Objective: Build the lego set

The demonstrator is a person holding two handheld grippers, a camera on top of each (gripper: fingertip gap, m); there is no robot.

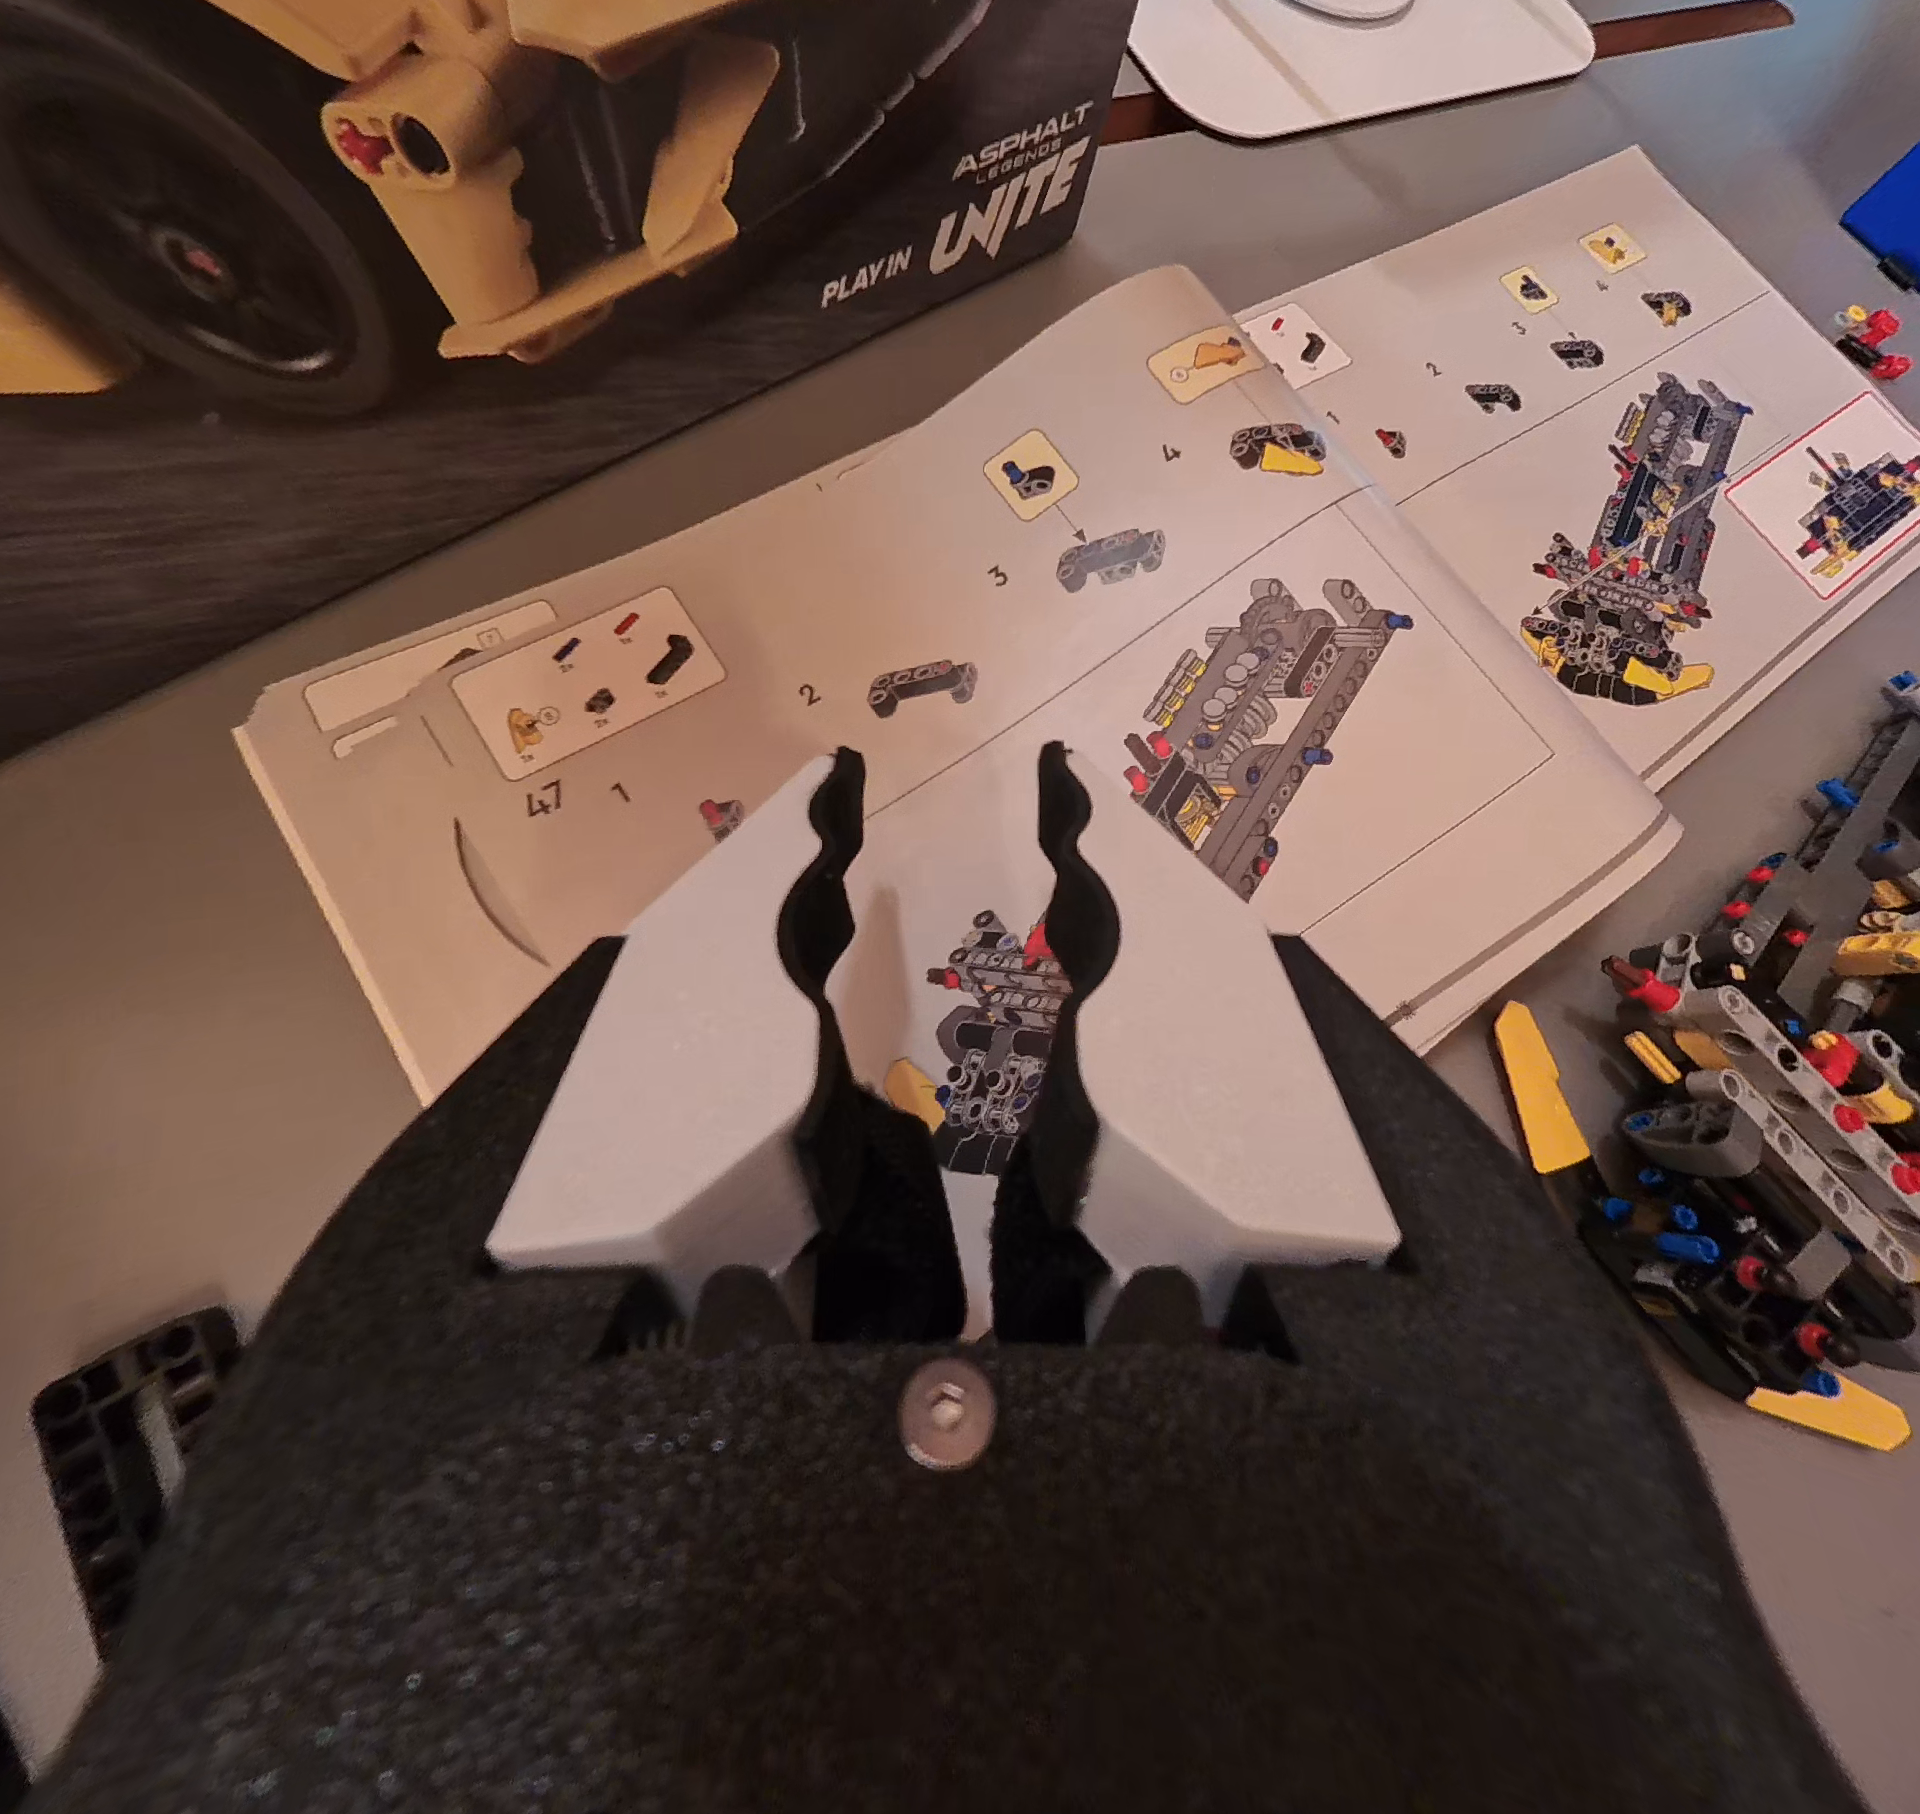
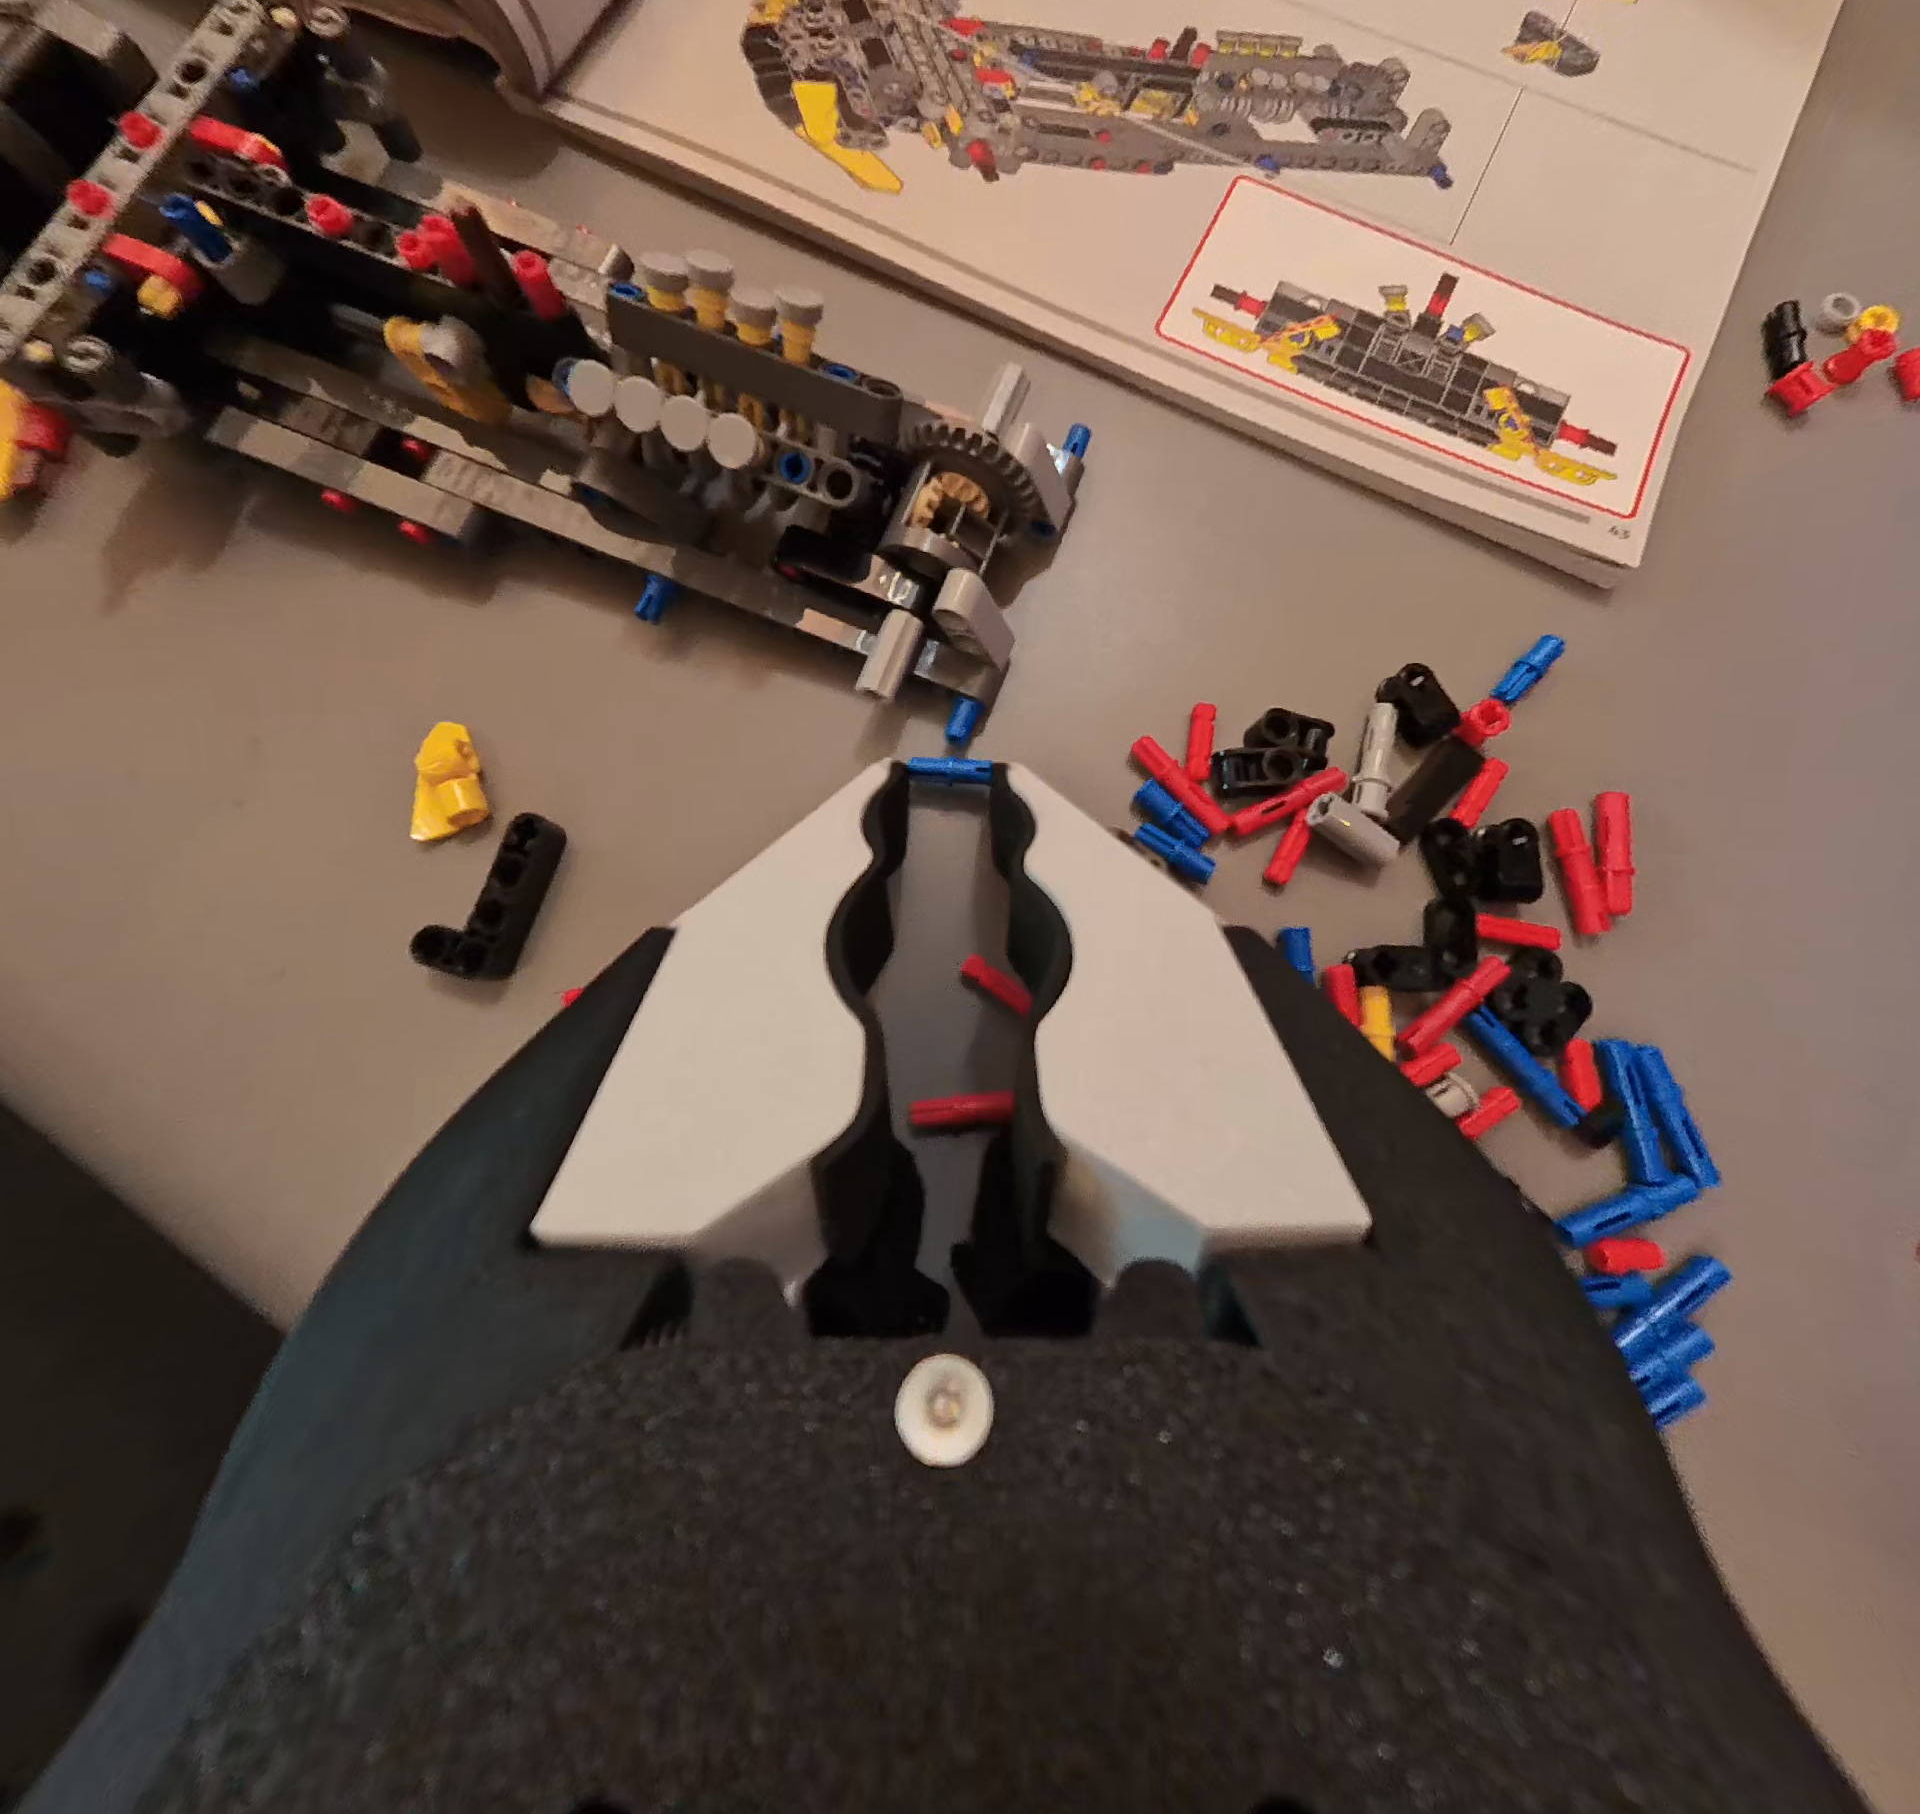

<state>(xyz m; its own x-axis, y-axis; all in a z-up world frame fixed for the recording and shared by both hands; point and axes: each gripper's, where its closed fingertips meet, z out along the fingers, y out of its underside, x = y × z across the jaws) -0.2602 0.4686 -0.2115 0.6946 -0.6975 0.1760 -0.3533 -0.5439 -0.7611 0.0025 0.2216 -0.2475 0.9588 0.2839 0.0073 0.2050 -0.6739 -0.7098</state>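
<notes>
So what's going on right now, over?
Left gripper open, empty, over manual. Right gripper shut on blue pin, near chassis. Nothing between them.

The right gripper (image 2: 950,770) pinches a blue pin (image 2: 948,768) crosswise at its fingertips, just short of the half-built chassis (image 2: 582,393). Loose pins (image 2: 1455,933) lie scattered to its right, near the open manual (image 2: 1195,237).

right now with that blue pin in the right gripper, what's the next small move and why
Probably carry the blue pin, pinched crosswise at the right gripper tips, toward the chassis just ahead. The left gripper hangs open and empty over the instruction booklet, so it could steady the chassis.
</notes>
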